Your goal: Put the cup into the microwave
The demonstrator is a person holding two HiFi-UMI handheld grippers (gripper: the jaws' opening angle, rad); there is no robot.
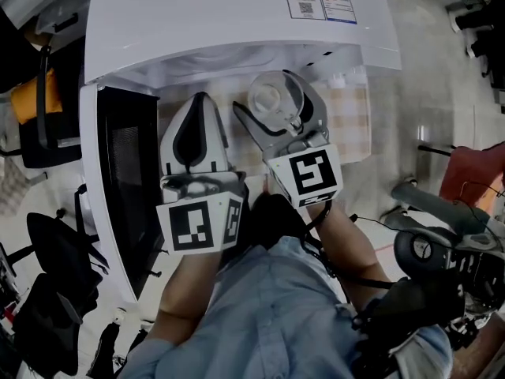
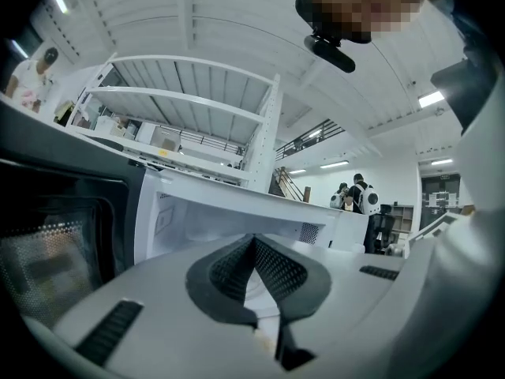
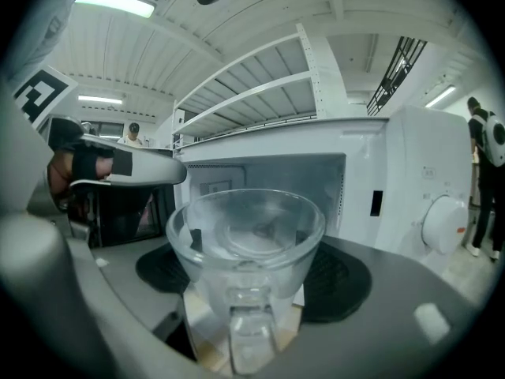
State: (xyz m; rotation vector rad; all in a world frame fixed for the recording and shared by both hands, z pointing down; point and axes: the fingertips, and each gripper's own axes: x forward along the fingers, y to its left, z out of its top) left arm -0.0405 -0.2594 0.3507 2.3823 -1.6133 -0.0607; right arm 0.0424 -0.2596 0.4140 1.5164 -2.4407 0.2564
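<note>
Cup point(image 3: 246, 247), clear glass, sits clamped by its body in your right gripper point(image 3: 252, 279), with the open microwave point(image 3: 410, 188) at 12 o'clock. Judge it stiff, slick and breakable, so grip low on its wall. Your left gripper point(image 2: 253, 243), at 9 o'clock, is closed and empty.

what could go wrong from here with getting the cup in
1. The cup is smooth clear glass, held only by its sides in the right gripper; it may slip or tilt on the way in.
2. The left gripper, shut and empty, sits close beside it at the microwave opening; the two could bump.
3. The open door stands just left of the left gripper, which might knock it.
</note>
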